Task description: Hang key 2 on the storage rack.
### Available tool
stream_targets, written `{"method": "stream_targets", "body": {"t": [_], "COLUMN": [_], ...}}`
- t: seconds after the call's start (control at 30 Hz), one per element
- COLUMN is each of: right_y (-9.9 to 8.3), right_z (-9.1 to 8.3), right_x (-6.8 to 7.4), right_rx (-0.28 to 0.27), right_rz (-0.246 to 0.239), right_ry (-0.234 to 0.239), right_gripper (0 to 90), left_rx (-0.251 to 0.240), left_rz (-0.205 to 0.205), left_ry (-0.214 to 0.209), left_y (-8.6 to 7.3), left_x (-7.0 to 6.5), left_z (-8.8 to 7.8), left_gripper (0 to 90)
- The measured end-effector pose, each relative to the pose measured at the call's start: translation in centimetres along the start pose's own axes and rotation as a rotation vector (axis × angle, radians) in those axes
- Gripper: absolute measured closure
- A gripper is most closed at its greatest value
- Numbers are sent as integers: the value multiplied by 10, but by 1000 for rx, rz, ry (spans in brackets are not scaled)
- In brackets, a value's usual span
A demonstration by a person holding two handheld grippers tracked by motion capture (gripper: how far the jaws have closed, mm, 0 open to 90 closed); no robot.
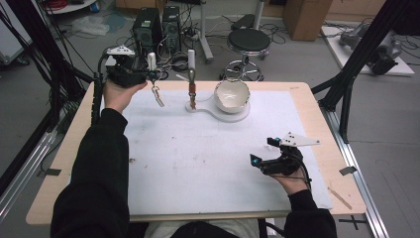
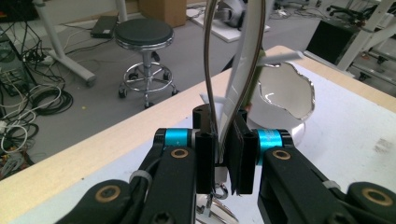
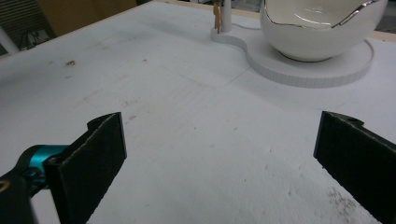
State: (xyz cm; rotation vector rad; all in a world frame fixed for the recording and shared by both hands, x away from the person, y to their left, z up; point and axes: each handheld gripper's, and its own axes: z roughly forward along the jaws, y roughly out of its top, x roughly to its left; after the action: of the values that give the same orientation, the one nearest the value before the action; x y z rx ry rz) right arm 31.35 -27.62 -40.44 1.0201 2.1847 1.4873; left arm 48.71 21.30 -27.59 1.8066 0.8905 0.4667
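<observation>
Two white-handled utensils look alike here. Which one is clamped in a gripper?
The utensil at the table's far left edge: the left gripper is shut on its handle, holding it above the table. The other utensil stands upright beside the white bowl.

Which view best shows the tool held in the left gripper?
The high view: the left gripper pinches the white-handled tool, metal end hanging beside the bowl. The left gripper view shows its handle clamped, cropped at the top. The right gripper view faces elsewhere.

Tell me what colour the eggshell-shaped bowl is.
White, with a silvery rim; the bowl shows best in the right gripper view.
</observation>
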Motion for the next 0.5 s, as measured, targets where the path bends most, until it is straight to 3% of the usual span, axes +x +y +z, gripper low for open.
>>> {"method": "stream_targets", "body": {"t": [0.1, 0.23, 0.5], "right_y": [-6, -14, -23], "right_z": [-4, -7, -13], "right_x": [-1, -3, -11], "right_rx": [-6, 11, 18], "right_rz": [20, 2, 24], "right_ry": [1, 16, 40], "right_gripper": [15, 15, 15], "left_rx": [4, 12, -2], "left_rz": [2, 10, -51], "left_ry": [15, 32, 45], "left_y": [6, 13, 12], "left_x": [4, 8, 19], "left_z": [6, 11, 31], "left_gripper": [823, 824, 823]}}
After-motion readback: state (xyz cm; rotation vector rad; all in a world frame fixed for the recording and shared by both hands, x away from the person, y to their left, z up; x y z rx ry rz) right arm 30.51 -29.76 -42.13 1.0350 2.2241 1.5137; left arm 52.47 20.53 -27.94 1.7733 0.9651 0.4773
